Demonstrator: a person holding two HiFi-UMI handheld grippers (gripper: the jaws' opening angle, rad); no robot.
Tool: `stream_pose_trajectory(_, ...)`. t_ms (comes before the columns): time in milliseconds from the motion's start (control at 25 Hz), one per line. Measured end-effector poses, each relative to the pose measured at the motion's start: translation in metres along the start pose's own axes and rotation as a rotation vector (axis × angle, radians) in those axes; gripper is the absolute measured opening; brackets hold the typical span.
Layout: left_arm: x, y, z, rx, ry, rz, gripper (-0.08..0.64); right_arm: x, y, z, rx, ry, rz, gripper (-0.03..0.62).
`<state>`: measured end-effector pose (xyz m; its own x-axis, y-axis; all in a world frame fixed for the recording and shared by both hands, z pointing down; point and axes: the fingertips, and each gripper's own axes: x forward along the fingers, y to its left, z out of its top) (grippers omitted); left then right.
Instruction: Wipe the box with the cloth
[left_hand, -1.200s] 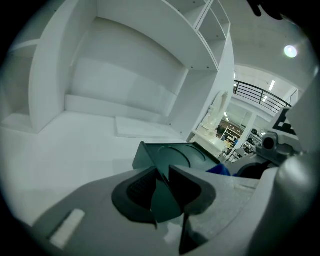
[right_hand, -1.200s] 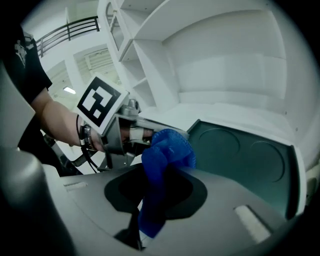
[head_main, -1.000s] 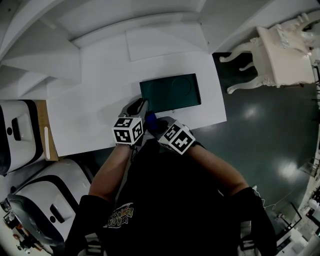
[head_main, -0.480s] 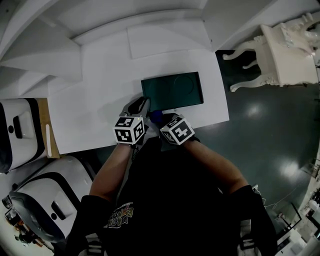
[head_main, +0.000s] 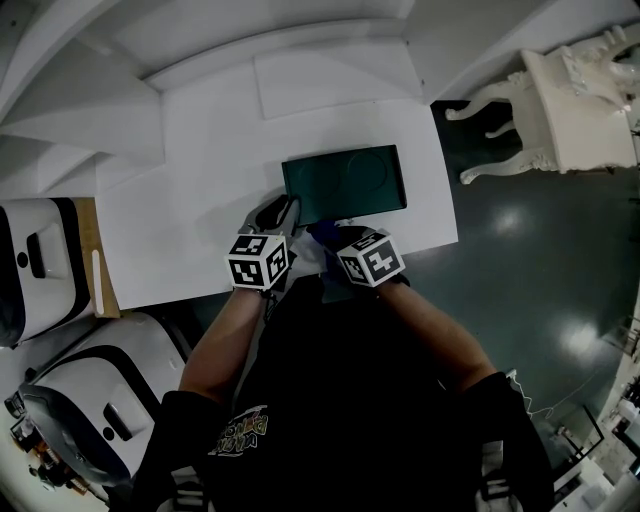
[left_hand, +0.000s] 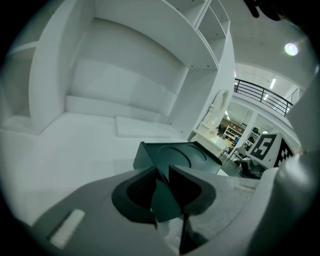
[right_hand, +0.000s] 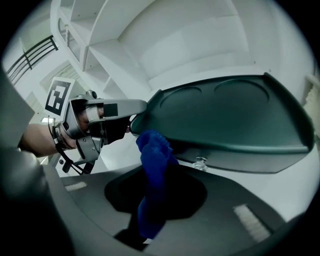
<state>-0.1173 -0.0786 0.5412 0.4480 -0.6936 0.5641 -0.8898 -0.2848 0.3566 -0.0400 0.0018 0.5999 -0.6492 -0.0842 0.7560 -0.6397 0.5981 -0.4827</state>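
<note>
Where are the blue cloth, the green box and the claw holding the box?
blue cloth (right_hand: 153, 180): right gripper view, its bunched middle.
green box (head_main: 345, 185): head view, its top face.
left claw (left_hand: 164, 192): left gripper view, between its tips.

In the head view the box (head_main: 344, 184) lies on the table (head_main: 190, 210) at frame centre, near the table's lower right edge. A flat panel (head_main: 335, 82) lies on the table above it. At the box's lower left corner sits the left gripper (head_main: 284, 214), that corner between its 2 jaws. Just right of it, the right gripper (head_main: 325, 238) has the cloth (head_main: 320, 231) between its jaws, beside the box's lower edge. A carved side table (head_main: 575, 100) stands on the floor at upper right, well apart.
</note>
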Motion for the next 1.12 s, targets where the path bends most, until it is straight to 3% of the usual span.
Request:
stream_pose_trajectory(320, 0.000, 0.001, 0.001, 0.004, 0.003, 0.006, 0.087, -0.026, -0.030, -0.008, 0.076, -0.044, -0.043, 0.100)
stream_pose_trajectory(640, 0.000, 0.000, 0.000, 0.008, 0.014, 0.008, 0.087, -0.048, -0.051, -0.015, 0.077, -0.050, -0.042, 0.100)
stream_pose_trajectory(1120, 0.000, -0.001, 0.000, 0.013, 0.015, 0.021, 0.087, -0.087, -0.117, -0.021, 0.153, -0.088, -0.151, 0.100)
